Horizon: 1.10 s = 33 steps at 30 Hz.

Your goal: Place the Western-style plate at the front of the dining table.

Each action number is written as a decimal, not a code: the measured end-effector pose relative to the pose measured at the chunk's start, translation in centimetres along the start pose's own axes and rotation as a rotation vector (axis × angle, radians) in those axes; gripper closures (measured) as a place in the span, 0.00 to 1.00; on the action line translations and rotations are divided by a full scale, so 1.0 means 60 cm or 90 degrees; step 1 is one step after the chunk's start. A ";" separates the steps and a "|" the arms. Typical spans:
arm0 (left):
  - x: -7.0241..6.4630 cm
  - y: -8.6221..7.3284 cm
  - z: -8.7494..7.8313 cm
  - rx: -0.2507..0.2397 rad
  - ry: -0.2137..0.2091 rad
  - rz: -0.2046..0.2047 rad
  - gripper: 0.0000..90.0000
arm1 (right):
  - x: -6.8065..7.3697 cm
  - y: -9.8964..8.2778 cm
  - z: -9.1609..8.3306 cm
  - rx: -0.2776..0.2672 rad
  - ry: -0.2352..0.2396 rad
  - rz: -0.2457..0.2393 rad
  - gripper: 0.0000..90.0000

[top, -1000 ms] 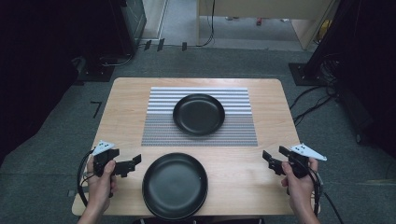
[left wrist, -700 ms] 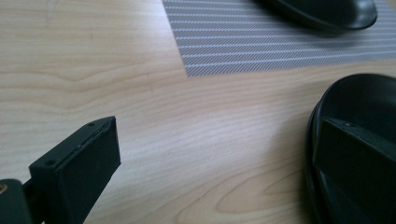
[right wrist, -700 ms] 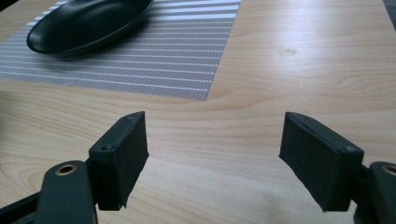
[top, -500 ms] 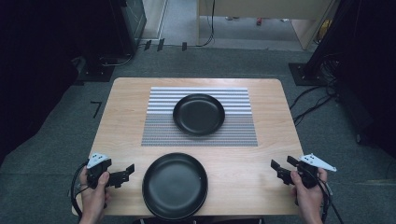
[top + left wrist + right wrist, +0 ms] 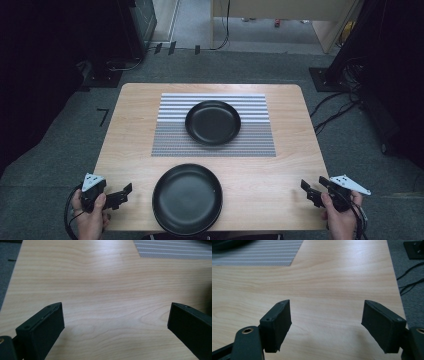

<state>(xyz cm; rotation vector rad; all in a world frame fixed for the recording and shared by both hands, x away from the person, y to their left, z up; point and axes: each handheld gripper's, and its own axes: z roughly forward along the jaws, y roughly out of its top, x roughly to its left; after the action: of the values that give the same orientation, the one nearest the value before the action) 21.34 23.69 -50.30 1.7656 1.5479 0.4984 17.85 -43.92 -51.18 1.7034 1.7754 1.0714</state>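
a: the high view takes in the whole counter, the striped mat and two black plates: the far plate lies on the mat, the near plate on bare wood at the front edge, between the hands.

b: and the left gripper view?

a: bare wood and one corner of the mat. the right gripper view has another mat corner, plus grey floor and cables beyond the counter's edge.

b: count them.

a: one counter, one mat, two plates, two tools.

b: the tools?

a: the left tool sits at the front left corner, just beside the near plate, apart from it. the right tool is at the front right, well apart. both released, jaws wide, nothing between them.
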 end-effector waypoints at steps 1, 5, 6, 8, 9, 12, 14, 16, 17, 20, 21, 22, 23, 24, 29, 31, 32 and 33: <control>0.004 -0.004 -0.001 0.001 0.007 0.000 0.00 | -0.002 -0.003 -0.001 0.002 -0.002 -0.002 0.26; 0.013 -0.012 -0.004 0.000 0.029 0.002 0.00 | -0.008 -0.019 0.000 0.017 -0.021 -0.009 0.26; 0.015 -0.014 -0.004 0.000 0.039 0.008 0.00 | -0.010 -0.021 0.001 0.018 -0.024 -0.015 0.26; 0.018 -0.016 -0.003 0.000 0.064 0.023 0.00 | -0.008 -0.024 0.002 0.024 -0.032 -0.025 0.26; 0.020 -0.018 -0.001 0.002 0.073 0.023 0.00 | -0.006 -0.025 0.003 0.030 -0.036 -0.030 0.26; 0.022 -0.021 0.002 0.009 0.077 0.024 0.00 | 0.001 -0.023 0.007 0.038 -0.047 -0.046 0.25; 0.019 -0.023 0.007 0.019 0.088 0.036 0.00 | 0.002 -0.022 0.008 0.041 -0.051 -0.049 0.25; 0.013 -0.024 0.012 0.024 0.101 0.057 0.00 | 0.003 -0.021 0.009 0.044 -0.056 -0.052 0.25; 0.011 -0.023 0.013 0.024 0.099 0.058 0.00 | 0.005 -0.021 0.010 0.045 -0.061 -0.056 0.25; 0.010 -0.024 0.014 0.022 0.097 0.061 0.00 | 0.013 -0.020 0.015 0.055 -0.074 -0.070 0.20; 0.011 -0.024 0.014 0.019 0.096 0.061 0.00 | 0.013 -0.019 0.016 0.056 -0.074 -0.071 0.20; 0.011 -0.025 0.014 0.017 0.096 0.061 0.00 | 0.013 -0.019 0.017 0.056 -0.073 -0.070 0.19; 0.011 -0.025 0.014 0.017 0.096 0.062 0.00 | 0.013 -0.019 0.017 0.056 -0.073 -0.071 0.19; 0.010 -0.026 0.014 0.015 0.096 0.062 0.00 | 0.013 -0.019 0.017 0.057 -0.073 -0.071 0.19; 0.009 -0.026 0.016 0.010 0.095 0.062 0.00 | 0.014 -0.018 0.018 0.058 -0.072 -0.072 0.18; 0.009 -0.026 0.016 0.010 0.095 0.063 0.00 | 0.014 -0.018 0.018 0.059 -0.071 -0.073 0.17; 0.009 -0.027 0.016 0.010 0.095 0.063 0.00 | 0.014 -0.018 0.019 0.061 -0.070 -0.073 0.16; 0.009 -0.027 0.016 0.010 0.095 0.063 0.00 | 0.014 -0.018 0.019 0.062 -0.069 -0.074 0.15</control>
<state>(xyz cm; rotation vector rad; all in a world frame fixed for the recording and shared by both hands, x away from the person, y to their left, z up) 21.02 23.96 -52.18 1.8589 1.5743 0.6827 17.93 -42.77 -52.54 1.6584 1.8584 0.8409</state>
